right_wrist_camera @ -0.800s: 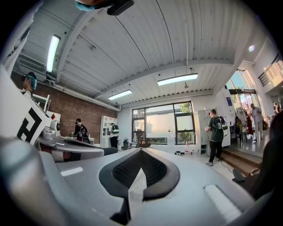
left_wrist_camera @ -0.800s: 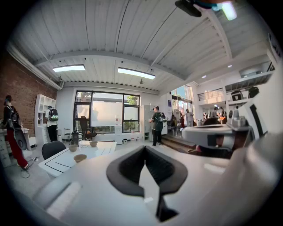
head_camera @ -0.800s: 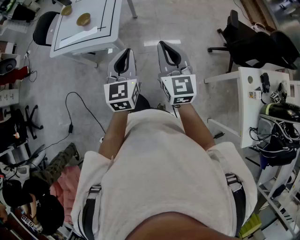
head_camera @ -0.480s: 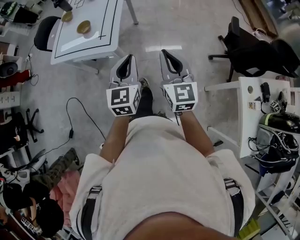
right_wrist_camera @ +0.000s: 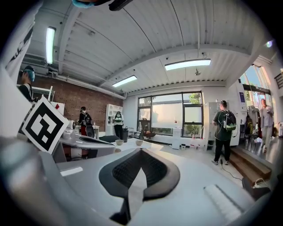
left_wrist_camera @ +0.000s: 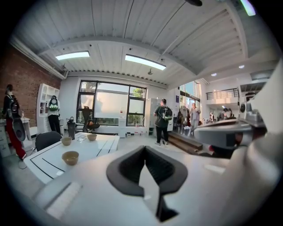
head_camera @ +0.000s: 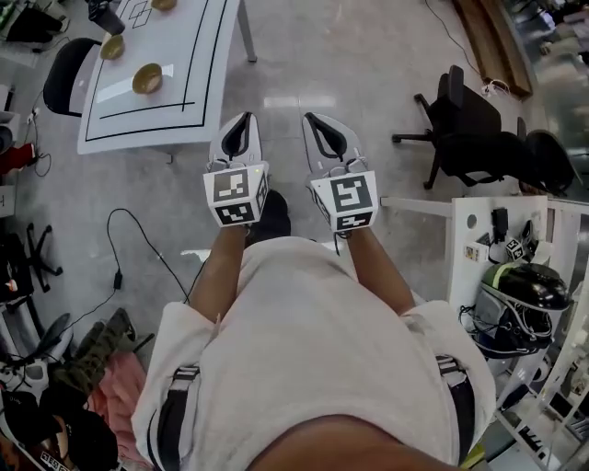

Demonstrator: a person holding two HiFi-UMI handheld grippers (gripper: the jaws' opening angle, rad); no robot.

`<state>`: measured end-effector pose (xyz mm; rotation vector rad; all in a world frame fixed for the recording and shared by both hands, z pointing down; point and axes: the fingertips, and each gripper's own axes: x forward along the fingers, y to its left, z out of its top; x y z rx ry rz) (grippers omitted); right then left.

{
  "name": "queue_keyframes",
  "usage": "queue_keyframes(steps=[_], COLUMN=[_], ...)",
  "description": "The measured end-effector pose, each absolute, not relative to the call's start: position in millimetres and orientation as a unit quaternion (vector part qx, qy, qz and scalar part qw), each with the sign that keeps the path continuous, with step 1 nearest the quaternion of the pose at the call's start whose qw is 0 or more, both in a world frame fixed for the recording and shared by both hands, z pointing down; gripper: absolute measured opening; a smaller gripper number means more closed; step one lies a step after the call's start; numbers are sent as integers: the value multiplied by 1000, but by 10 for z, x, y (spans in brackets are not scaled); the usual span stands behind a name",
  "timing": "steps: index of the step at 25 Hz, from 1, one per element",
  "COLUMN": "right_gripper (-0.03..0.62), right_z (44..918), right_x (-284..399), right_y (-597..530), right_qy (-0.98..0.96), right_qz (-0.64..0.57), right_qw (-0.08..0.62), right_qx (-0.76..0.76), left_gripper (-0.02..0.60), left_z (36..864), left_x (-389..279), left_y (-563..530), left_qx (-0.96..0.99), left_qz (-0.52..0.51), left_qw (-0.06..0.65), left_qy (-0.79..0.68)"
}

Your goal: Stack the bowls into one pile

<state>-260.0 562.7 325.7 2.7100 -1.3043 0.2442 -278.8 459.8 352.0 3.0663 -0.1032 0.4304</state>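
**Tongs.** The left tongs and right tongs are both pressed together. Their pads meet at the tips and there is nothing between them. They are held side by side above the floor and point forward.

**Bowls.** Three tan bowls stand singly on the white table, which is ahead and to the left of the left tongs and well apart from both.
- The nearest bowl sits inside the black outline marked on the table top.
- The second bowl stands farther left.
- The third bowl is farthest ahead, at the frame edge.

Their contents cannot be resolved at this range.

**Surroundings.**
- A black chair stands at the table's left side.
- A black office chair stands to the right of the right tongs.
- A black cable lies on the floor, left of and behind the left tongs.
- A dark helmet sits at white shelving, right of and behind the right tongs.
- Bare floor separates the tongs from the table.
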Motion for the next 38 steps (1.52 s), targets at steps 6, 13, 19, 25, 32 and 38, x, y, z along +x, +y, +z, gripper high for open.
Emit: queue_keyframes(steps=[6,13,19,25,32,38], right_gripper=[-2,-2,-2,-2,-2,-2], right_z=[3295,3303,3327,3512,3839,3967], right_x=[-1953,-1559,-1342,-1251,-1071,-828], right_y=[4885,3891,3209,2688,1995,1193], right_qy=[-475,-525,-562,-590,-643,-716], right_qz=[91,94,85,103,137,125], right_qw=[66,88,112,122,141,176], right_qx=[873,841,815,791,740,664], left_gripper=[2,2,2,2,2,2], left_z=[3472,3596,3602,3747,4011,4160], left_x=[-2277,-1886,-1720,-1779,-1723,-1517], left_y=[3896,3061,2429,1938,1312,739], left_qx=[987,981,980,974,963,946], left_qz=[145,170,156,169,194,198], left_qw=[20,43,59,65,79,112], left_qy=[-65,-77,-108,-135,-173,-230])
